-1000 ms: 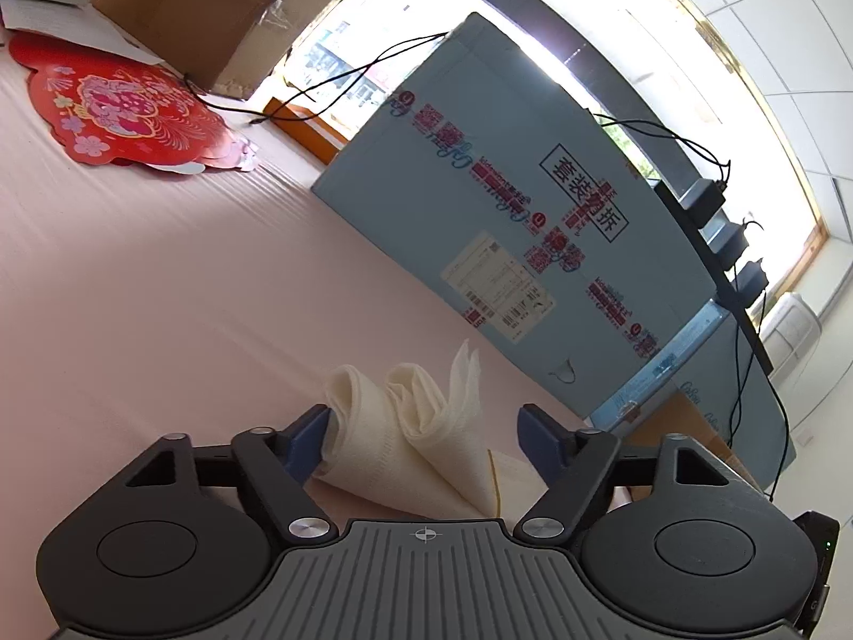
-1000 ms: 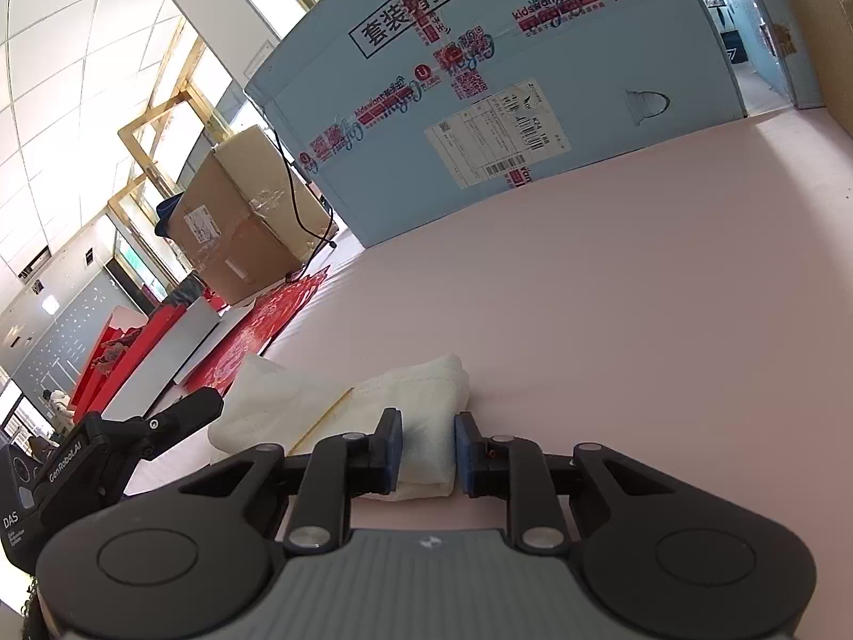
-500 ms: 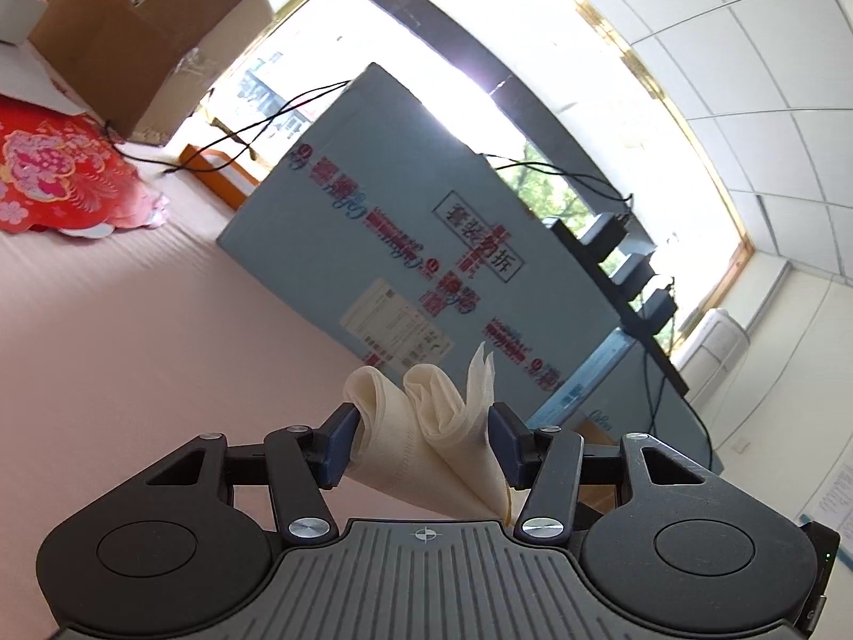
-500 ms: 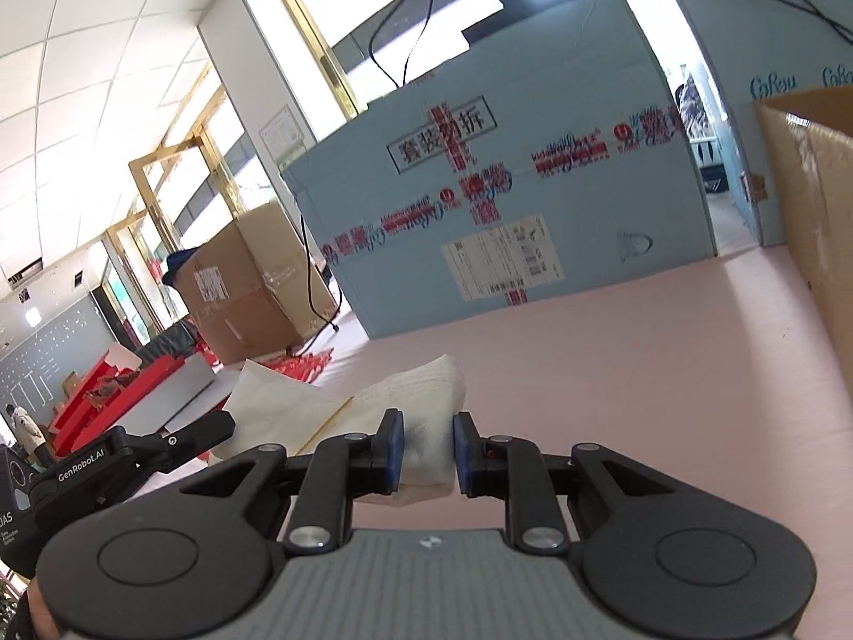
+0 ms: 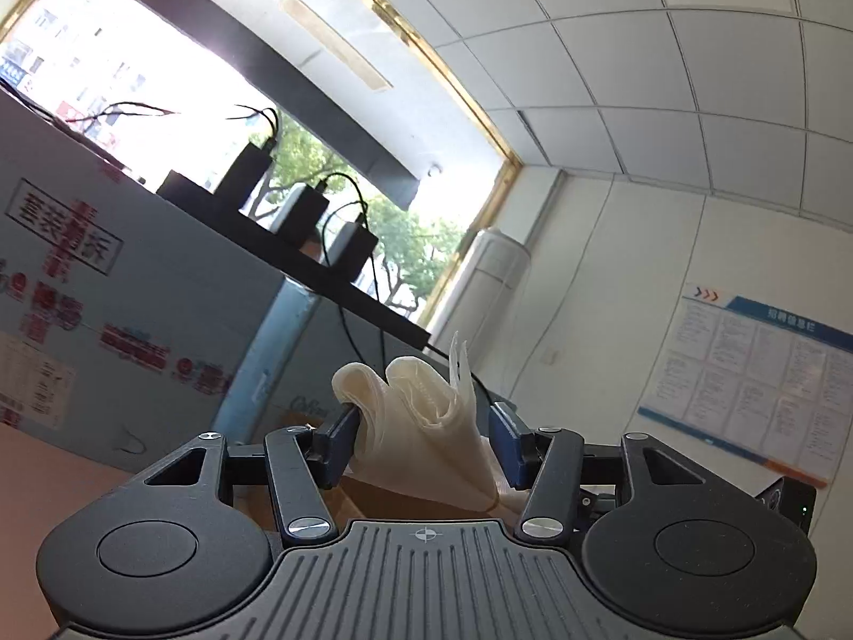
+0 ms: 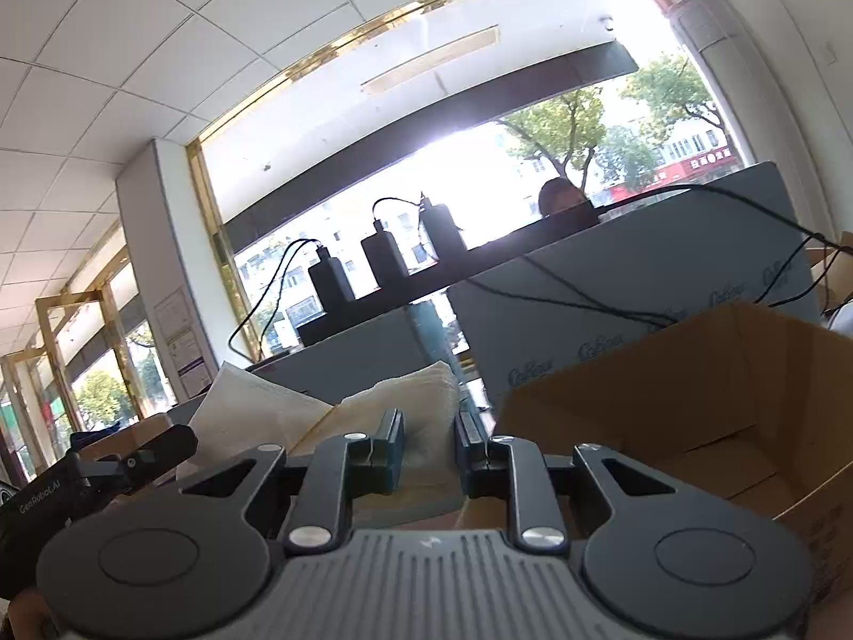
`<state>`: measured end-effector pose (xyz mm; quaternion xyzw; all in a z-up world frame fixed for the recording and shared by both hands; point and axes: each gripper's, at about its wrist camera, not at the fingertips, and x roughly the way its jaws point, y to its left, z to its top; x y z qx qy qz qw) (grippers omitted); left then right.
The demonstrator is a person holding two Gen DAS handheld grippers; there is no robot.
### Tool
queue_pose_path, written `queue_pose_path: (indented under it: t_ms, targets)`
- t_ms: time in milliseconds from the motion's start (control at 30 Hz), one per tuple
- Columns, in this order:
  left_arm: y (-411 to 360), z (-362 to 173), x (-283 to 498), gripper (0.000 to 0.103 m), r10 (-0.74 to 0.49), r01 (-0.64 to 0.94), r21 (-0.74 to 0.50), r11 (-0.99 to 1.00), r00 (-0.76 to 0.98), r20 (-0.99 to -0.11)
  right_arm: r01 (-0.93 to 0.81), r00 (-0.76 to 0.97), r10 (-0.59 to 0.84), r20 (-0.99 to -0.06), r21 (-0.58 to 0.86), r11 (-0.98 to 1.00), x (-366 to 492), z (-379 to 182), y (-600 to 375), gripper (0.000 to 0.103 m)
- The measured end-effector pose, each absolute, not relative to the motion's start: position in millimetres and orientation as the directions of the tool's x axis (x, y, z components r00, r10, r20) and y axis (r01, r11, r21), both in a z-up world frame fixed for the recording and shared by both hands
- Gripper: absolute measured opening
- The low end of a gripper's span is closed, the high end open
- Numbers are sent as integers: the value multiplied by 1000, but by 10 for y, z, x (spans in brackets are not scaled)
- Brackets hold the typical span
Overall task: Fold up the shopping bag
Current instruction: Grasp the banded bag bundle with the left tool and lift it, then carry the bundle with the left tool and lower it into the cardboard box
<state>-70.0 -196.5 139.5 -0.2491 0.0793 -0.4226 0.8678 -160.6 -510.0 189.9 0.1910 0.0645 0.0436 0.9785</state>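
The folded cream shopping bag is lifted off the table and held between both grippers. My left gripper is shut on its rolled end, whose loose folds stick up between the blue pads. My right gripper is shut on the other end of the bag. A flat white flap of the bag spreads to the left, toward the left gripper's body. Both cameras tilt up toward the ceiling and window.
An open brown cardboard box stands close on the right in the right wrist view. A big blue carton with black chargers and cables on top stands behind. The pink table shows only at the lower left.
Both grippers have risen and tilted upward with the bag, lifting it off the pink table. The left jaws closed from open onto the rolled end. The open cardboard box has come into the right view.
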Motion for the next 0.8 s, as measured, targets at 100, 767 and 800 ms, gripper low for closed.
queue_pose_path:
  t_ms: [100,767,800]
  targets:
    - [-2453,1323,-442,52,-821,719,-489,494,570,9,38,988,21,-155,367,929,-1470,1866,-5429,24]
    - [-3490,1110,-33,92,-774,792,-198,578,455,-440,322,795,-138,-591,217,922,-647,1431,-5939,61]
    - [-3455,1114,-69,96,-776,795,-186,578,465,-426,334,793,-157,-589,205,920,-666,1436,-5923,61]
